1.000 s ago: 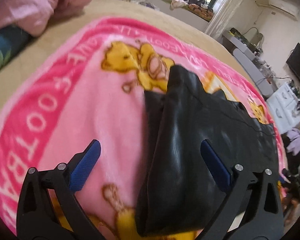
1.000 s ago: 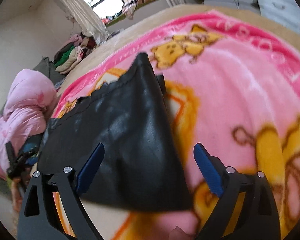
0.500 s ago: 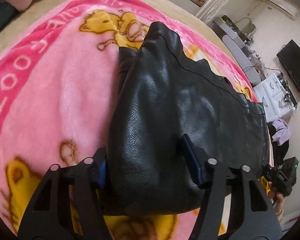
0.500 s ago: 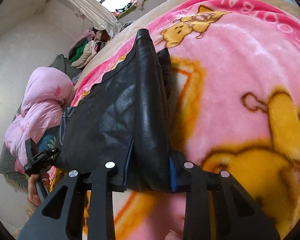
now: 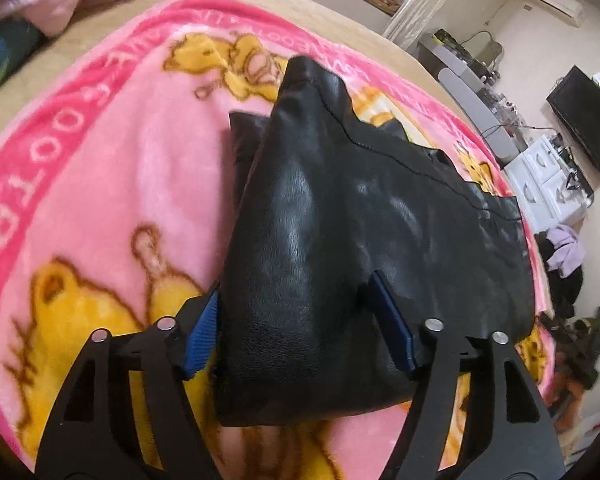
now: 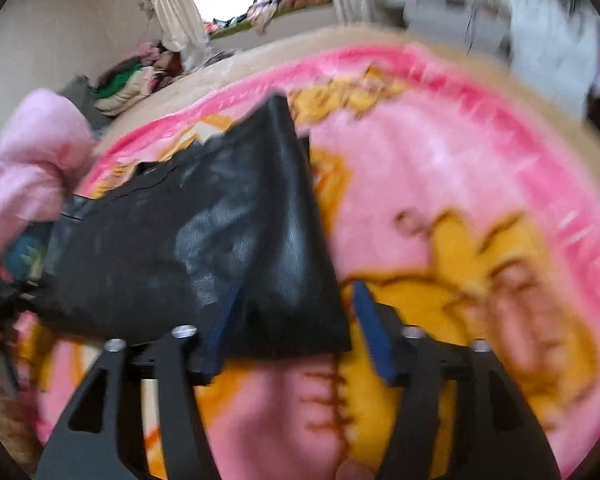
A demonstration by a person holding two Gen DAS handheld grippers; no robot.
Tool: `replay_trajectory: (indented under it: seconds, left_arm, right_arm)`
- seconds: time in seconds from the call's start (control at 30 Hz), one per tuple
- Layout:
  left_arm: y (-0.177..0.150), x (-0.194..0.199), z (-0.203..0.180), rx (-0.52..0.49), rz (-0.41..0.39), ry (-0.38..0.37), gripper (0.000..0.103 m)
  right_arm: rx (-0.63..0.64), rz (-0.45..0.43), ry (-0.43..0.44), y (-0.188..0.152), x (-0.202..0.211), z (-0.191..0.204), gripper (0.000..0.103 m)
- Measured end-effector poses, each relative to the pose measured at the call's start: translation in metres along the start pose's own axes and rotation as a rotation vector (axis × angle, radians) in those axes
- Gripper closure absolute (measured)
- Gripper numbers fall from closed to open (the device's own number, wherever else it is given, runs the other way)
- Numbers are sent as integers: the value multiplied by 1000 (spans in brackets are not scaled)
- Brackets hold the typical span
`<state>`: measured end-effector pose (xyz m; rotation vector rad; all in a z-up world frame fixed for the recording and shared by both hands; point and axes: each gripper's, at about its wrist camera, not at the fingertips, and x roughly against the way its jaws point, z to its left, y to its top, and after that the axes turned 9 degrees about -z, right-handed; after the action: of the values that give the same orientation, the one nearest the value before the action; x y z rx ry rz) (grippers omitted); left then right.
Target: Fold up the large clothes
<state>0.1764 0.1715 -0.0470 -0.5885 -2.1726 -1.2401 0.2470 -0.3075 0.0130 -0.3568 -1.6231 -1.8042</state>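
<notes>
Between wider jaws, black leather garment [image 5: 340, 240]

White capitals run along the deep-pink border of the blanket [image 5: 100, 184] in the left wrist view — upside down to the camera, one stretch reads "FOOTBA", cut off at the picture's edge. Further lettering curves along the far border behind the black garment [image 5: 340, 220], too distorted to read. The right wrist view is blurred — nothing there is legible.
</notes>
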Motion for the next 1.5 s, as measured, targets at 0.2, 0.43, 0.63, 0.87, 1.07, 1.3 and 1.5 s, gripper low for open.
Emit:
replay_trajectory:
  seconds: [0.2, 0.43, 0.63, 0.87, 1.07, 1.3, 1.5]
  left_arm:
    - [3, 15, -9, -75, -71, 46, 26]
    - [3, 26, -14, -140, -121, 117, 13]
    - [4, 31, -16, -164, -141, 139, 9]
    - [6, 34, -15, -168, -149, 151, 9]
    - [5, 34, -13, -173, -150, 162, 9]
    - [7, 25, -8, -162, -138, 170, 9]
    - [11, 18, -5, -162, -135, 186, 9]
  right_arm:
    - [163, -119, 51, 5, 26, 71, 34]
    - [277, -29, 177, -18, -3, 152, 44]
    - [330, 18, 192, -27, -26, 194, 45]
    - [287, 142, 182, -43, -70, 194, 47]
    - [285, 166, 189, -40, -74, 194, 47]
    - [279, 82, 179, -1, -68, 203, 48]
    - [246, 57, 129, 42, -108, 212, 52]
